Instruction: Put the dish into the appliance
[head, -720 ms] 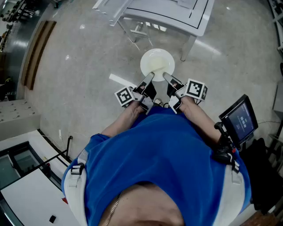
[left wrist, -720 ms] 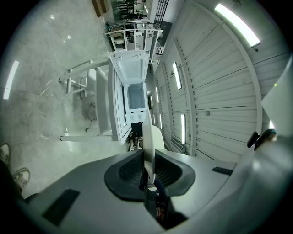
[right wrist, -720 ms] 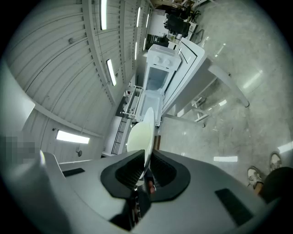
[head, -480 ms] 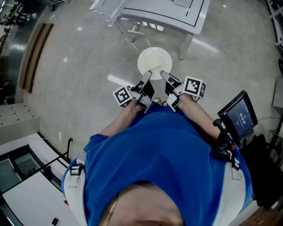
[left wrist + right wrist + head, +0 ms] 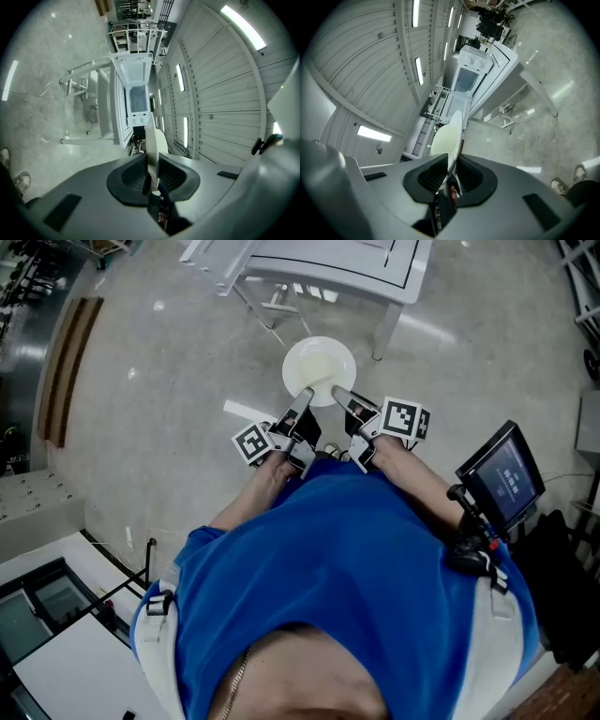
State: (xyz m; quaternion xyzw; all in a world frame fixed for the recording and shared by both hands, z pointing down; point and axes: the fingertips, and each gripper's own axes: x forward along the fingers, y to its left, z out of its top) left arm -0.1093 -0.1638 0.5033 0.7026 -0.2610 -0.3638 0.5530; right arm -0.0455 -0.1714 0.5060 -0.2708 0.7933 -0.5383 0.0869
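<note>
A round white dish (image 5: 320, 368) is carried level over the floor in the head view, held by its near rim from both sides. My left gripper (image 5: 305, 394) is shut on the rim's left part and my right gripper (image 5: 338, 393) is shut on its right part. Edge-on, the dish (image 5: 151, 154) stands between the left pads, and the dish (image 5: 449, 139) shows its pale hollow side in the right gripper view. A white appliance with its door open (image 5: 134, 96) stands ahead on a white stand (image 5: 342, 268); the appliance (image 5: 465, 84) also shows in the right gripper view.
A person in a blue shirt (image 5: 337, 596) holds both grippers. A small screen on a mount (image 5: 501, 477) sits at the right hip. The stand's legs (image 5: 384, 329) reach the grey floor just beyond the dish. A white counter (image 5: 66, 652) lies at the lower left.
The dish and both grippers have moved forward, closer to the white stand. The grip on the dish has not changed.
</note>
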